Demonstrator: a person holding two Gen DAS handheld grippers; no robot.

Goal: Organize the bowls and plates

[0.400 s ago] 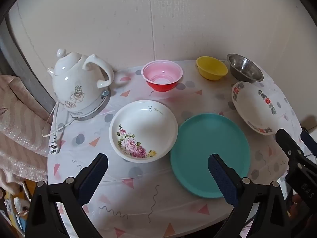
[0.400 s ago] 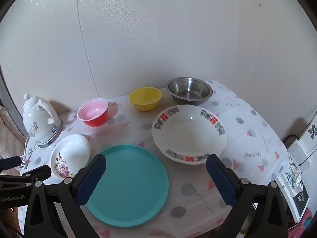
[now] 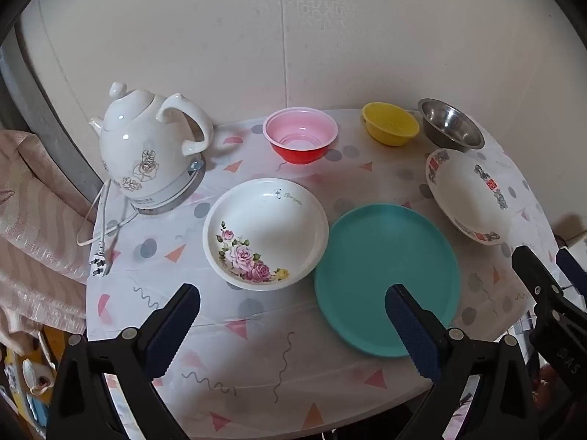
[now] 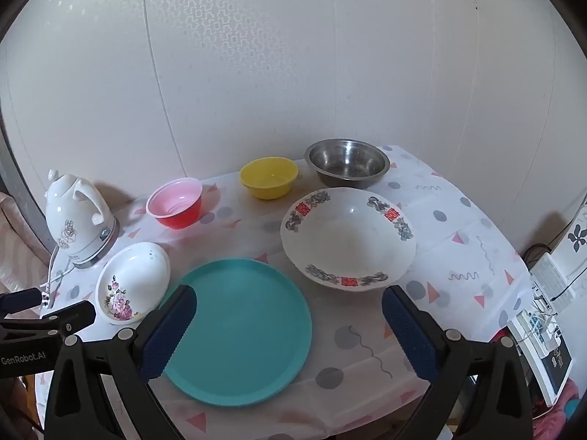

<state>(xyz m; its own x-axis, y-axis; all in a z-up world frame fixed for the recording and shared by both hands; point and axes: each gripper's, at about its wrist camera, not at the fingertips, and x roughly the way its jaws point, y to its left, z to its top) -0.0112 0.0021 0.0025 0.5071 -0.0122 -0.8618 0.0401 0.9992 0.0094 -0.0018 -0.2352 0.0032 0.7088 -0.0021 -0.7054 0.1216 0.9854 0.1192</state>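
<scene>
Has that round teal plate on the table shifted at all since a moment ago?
No. The round teal plate sits in the same place beside the white rose-painted bowl, with the same narrow gap between them.

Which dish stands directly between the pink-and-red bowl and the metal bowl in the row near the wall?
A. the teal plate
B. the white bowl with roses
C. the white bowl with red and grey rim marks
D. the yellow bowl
D: the yellow bowl sits in the back row, with the pink-and-red bowl on its left and the metal bowl on its right in the right wrist view.
</scene>
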